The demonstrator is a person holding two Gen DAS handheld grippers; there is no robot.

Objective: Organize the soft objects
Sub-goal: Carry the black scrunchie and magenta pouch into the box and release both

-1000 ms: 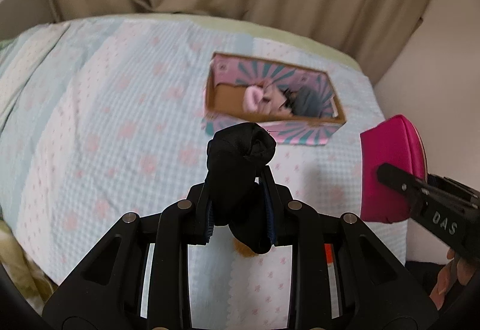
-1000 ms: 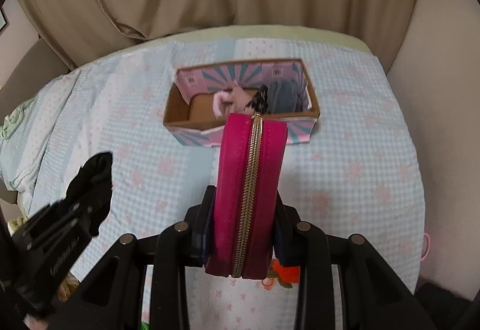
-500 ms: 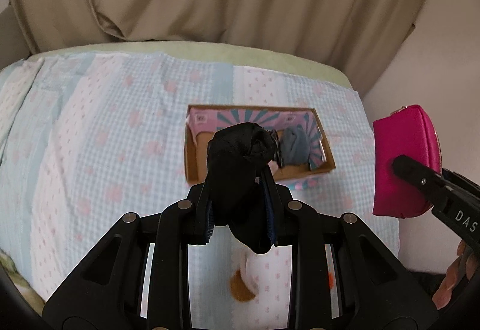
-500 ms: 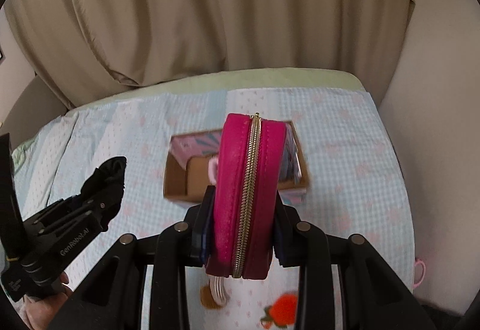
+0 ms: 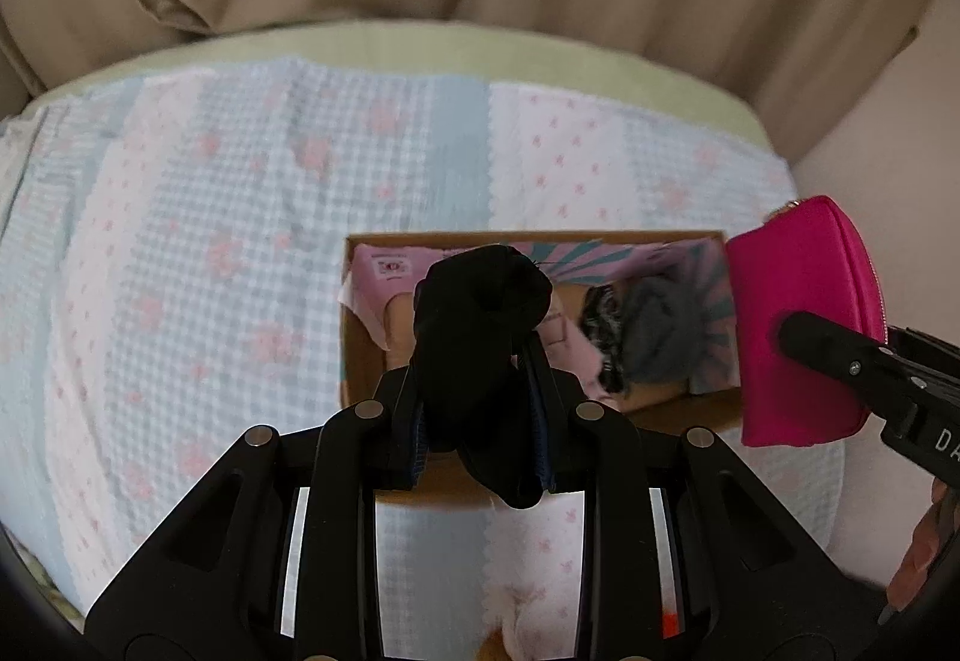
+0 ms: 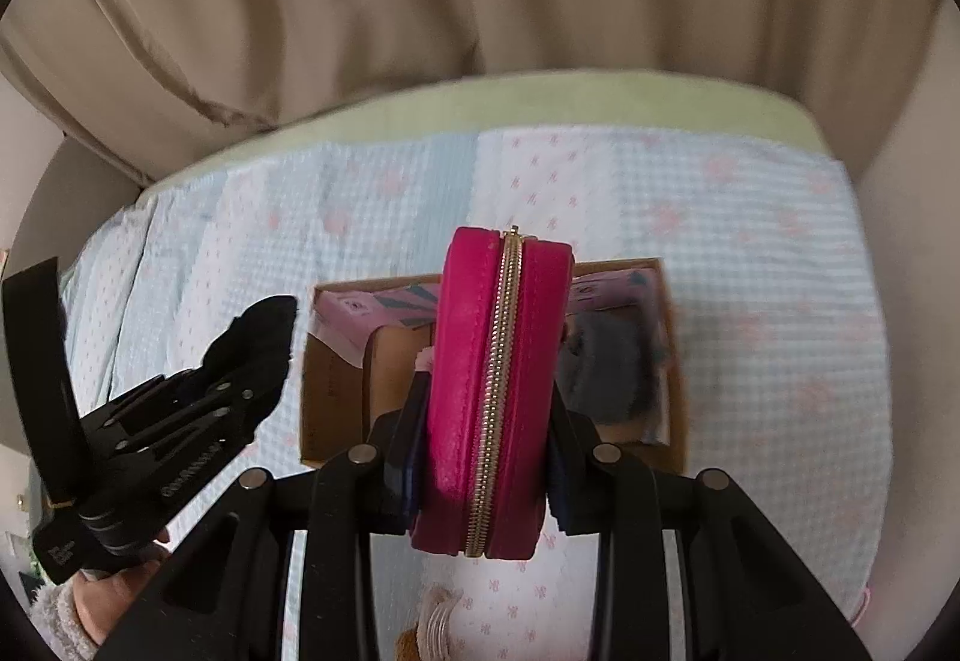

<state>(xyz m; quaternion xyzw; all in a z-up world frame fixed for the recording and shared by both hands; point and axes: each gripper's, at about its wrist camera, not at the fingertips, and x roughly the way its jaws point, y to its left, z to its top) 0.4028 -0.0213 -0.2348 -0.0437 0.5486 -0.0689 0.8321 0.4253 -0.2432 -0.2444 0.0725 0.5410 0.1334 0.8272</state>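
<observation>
Left gripper (image 5: 480,409) fingers (image 5: 405,421) clamped on a black sock (image 5: 480,325), bunched, sticking up past the tips. Right gripper (image 6: 489,457) fingers (image 6: 414,445) closed on a pink pouch (image 6: 468,391), held on edge, gold zipper facing the camera. Both raised over an open box (image 5: 360,355) on the checked bedspread (image 5: 180,271). Inside the box: grey cloth (image 5: 660,331), a dark patterned piece beside it, something pale pink. Beige curtain (image 6: 420,0) behind the bed.

Left gripper (image 5: 480,421) clamped on black rolled sock (image 5: 480,325), held level; right gripper (image 6: 486,457) clamped on pink zip pouch (image 6: 495,391), alongside, apparently slightly higher; both hands partly visible
</observation>
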